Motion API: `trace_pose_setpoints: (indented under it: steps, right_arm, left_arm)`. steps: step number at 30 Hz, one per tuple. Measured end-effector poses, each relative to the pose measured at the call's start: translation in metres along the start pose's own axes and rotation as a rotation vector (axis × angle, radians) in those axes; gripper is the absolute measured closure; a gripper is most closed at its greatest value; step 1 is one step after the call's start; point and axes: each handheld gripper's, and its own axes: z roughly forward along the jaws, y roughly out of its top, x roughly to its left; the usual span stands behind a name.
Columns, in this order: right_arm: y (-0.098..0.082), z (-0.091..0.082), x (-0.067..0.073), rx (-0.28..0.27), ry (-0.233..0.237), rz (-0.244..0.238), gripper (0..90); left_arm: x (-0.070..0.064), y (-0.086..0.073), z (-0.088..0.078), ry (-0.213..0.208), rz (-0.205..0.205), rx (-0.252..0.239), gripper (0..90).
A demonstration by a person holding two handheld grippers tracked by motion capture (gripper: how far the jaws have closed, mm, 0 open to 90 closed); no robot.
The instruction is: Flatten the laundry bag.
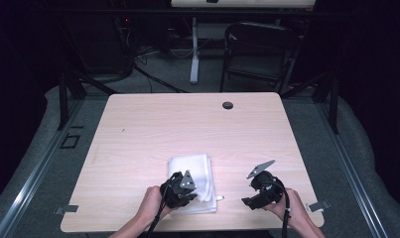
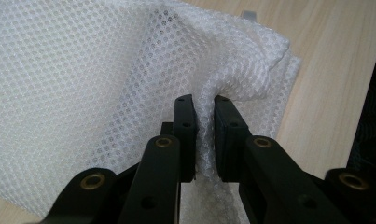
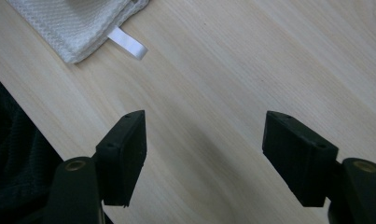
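Observation:
A folded white mesh cloth (image 1: 195, 173) lies near the table's front edge, left of centre. My left gripper (image 1: 181, 191) sits over its near left corner. In the left gripper view its jaws are shut on a raised fold of the cloth (image 2: 83, 84), pinched at the left gripper (image 2: 204, 105). My right gripper (image 1: 257, 191) hovers to the right of the cloth, apart from it. In the right gripper view the right gripper (image 3: 204, 140) stands open over bare wood, with the cloth's corner (image 3: 78, 23) and its small white tag (image 3: 127, 44) at the upper left.
The light wooden table (image 1: 187, 124) has a dark round grommet (image 1: 228, 105) near its far edge. A dark folding chair (image 1: 259, 49) and a white desk leg (image 1: 194, 49) stand on the floor beyond the table. Metal clips (image 1: 66, 209) sit at the front corners.

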Motion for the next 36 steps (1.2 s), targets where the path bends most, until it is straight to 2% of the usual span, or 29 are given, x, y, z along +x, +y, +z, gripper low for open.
trace_pose_setpoints:
  steps: [1, 7, 10, 16, 20, 24, 26, 27, 28, 36]
  right_arm:
    - [0.003, 0.001, 0.002, 0.001, -0.005, -0.015, 36.2]
    - [0.010, 0.003, 0.008, -0.005, 0.007, -0.044, 43.5]
    - [0.016, 0.007, 0.013, -0.026, 0.014, -0.052, 53.0]
    - [0.029, 0.013, 0.024, -0.036, 0.034, -0.110, 74.0]
    - [0.037, 0.018, 0.033, -0.049, 0.041, -0.139, 82.7]
    - [0.041, 0.020, 0.035, -0.053, 0.041, -0.159, 87.5]
    - [0.042, 0.020, 0.036, -0.059, 0.043, -0.154, 88.5]
    - [0.042, 0.021, 0.036, -0.074, 0.047, -0.150, 89.0]
    - [0.043, 0.020, 0.036, -0.068, 0.046, -0.163, 89.4]
    - [0.045, 0.023, 0.038, -0.071, 0.054, -0.160, 90.0]
  left_arm:
    - [0.000, 0.000, 0.000, 0.000, 0.001, -0.001, 81.2]
    - [0.000, 0.000, -0.002, 0.013, -0.001, -0.018, 81.5]
    - [0.001, 0.001, -0.004, 0.016, -0.002, -0.030, 81.6]
    - [0.001, 0.001, -0.005, 0.022, 0.001, -0.036, 81.9]
    - [0.001, 0.001, -0.006, 0.025, -0.001, -0.042, 82.1]
    - [0.001, 0.001, -0.007, 0.029, 0.001, -0.052, 82.2]
    - [0.001, 0.001, -0.007, 0.028, -0.002, -0.053, 82.2]
    - [0.001, 0.001, -0.008, 0.026, -0.006, -0.057, 82.2]
    - [0.001, 0.001, -0.008, 0.027, -0.009, -0.060, 82.2]
    - [0.002, 0.001, -0.008, 0.031, -0.014, -0.066, 82.3]
